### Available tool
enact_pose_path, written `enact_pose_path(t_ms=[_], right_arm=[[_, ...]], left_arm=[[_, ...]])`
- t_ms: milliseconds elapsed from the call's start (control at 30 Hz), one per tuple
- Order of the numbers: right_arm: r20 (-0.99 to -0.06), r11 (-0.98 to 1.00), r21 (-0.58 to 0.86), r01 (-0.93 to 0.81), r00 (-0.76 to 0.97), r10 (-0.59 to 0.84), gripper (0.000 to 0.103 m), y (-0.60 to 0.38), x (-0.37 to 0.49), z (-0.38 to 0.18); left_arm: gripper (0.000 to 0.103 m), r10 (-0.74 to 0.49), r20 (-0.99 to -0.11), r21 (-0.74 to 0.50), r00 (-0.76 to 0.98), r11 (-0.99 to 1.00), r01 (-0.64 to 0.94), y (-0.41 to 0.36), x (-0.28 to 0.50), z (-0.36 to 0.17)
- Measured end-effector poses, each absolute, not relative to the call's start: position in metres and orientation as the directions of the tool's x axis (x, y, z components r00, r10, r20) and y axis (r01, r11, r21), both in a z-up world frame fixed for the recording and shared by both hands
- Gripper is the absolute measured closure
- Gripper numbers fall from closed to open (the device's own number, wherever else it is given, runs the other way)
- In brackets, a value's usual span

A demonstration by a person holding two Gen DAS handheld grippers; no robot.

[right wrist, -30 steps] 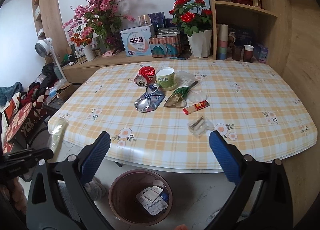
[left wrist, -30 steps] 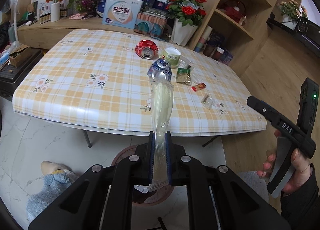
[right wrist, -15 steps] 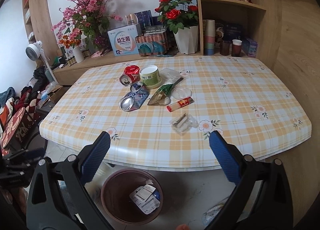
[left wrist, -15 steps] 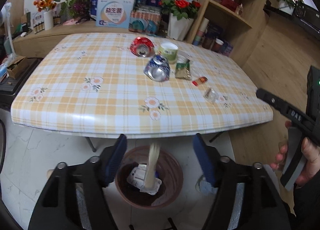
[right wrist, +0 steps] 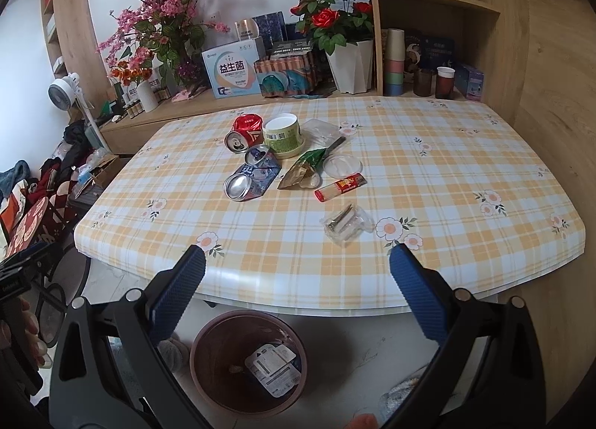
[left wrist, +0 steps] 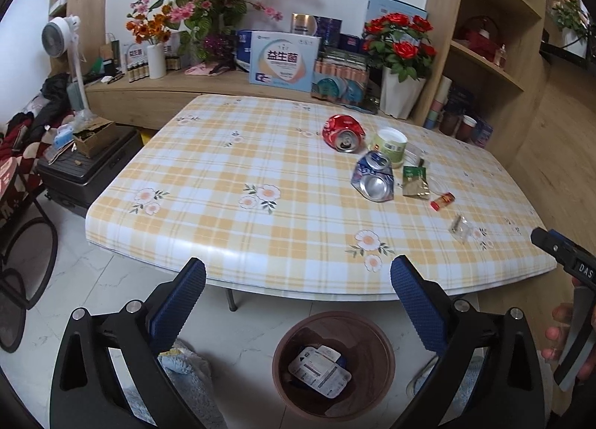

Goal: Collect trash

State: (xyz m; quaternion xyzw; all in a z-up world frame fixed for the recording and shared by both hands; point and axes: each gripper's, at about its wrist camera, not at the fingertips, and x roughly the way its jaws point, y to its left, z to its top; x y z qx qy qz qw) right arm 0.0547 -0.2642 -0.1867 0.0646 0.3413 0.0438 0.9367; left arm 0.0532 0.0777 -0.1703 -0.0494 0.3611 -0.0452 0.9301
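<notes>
Trash lies on the plaid table [left wrist: 223, 183]: a crushed red can [left wrist: 341, 129], a green cup [left wrist: 389, 144], a crushed blue can [left wrist: 374, 179], a green foil packet [left wrist: 415, 183], a small red wrapper [left wrist: 442, 201] and a clear wrapper [right wrist: 346, 224]. On the floor below the table's near edge stands a brown bin [left wrist: 368, 321] with a white packet [left wrist: 320, 369] inside. My left gripper [left wrist: 298, 265] hangs above the bin, its jaws opening, nothing between them. My right gripper [right wrist: 297, 251] is open and empty, just short of the clear wrapper.
Boxes, flower vases and a white pot of roses [left wrist: 400, 93] line the ledge behind the table. Wooden shelves [right wrist: 436, 0] stand at the right. A dark case [left wrist: 85, 164] and a fan sit at the left. A blue cloth [left wrist: 186, 377] lies by the bin.
My left gripper went from shut on a long pale plastic sleeve to wide open; the sleeve dropped into the bin. The left view tilted up toward the table. The right gripper stayed open.
</notes>
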Motion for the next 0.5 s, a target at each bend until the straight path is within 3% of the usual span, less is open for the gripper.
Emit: enact_pose_path(t_ms=[500], right_arm=[[-0.671,0.987,0.156,-0.036,0.73,0.133,0.005,-0.28,0.074,-0.202]], left_arm=[[0.006,-0.108,-0.644,-0.157,0.758,0.988,0.007,0.085,0.078,-0.173]])
